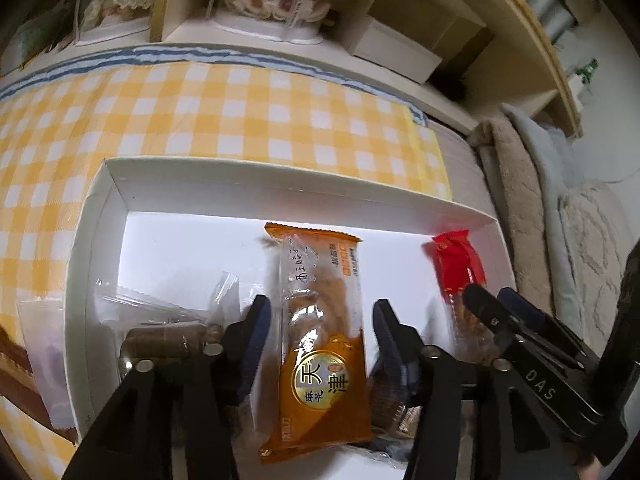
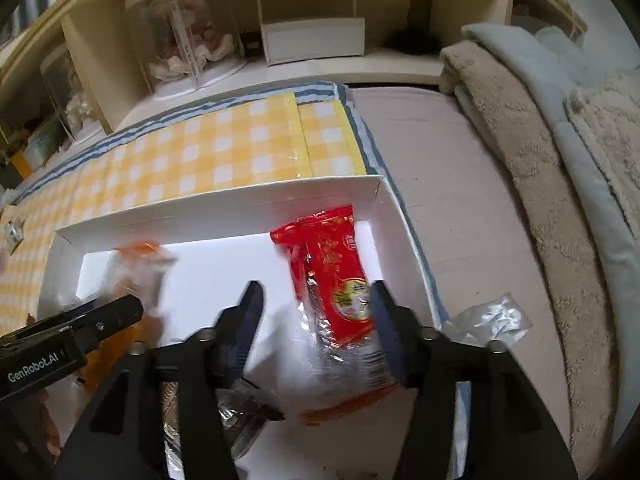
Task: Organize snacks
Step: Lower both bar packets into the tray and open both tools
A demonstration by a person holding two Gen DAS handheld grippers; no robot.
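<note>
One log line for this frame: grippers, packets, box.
left gripper: open, astride orange packet | right gripper: open, astride red packet | both packets in white box

The orange packet (image 1: 324, 344) has a round gold badge with the big Chinese signs "天津" on it, and the smaller signs "麻花" beside them. More small Chinese writing runs along its clear top part, too small to read. The right gripper (image 1: 496, 300) has the letters "DAS" in white on its black arm. The left gripper (image 2: 120, 312) says "GenRobot.AI" in white on its black side. The red packet (image 2: 336, 268) has gold signs and a round picture, but those are too blurry to read.
</note>
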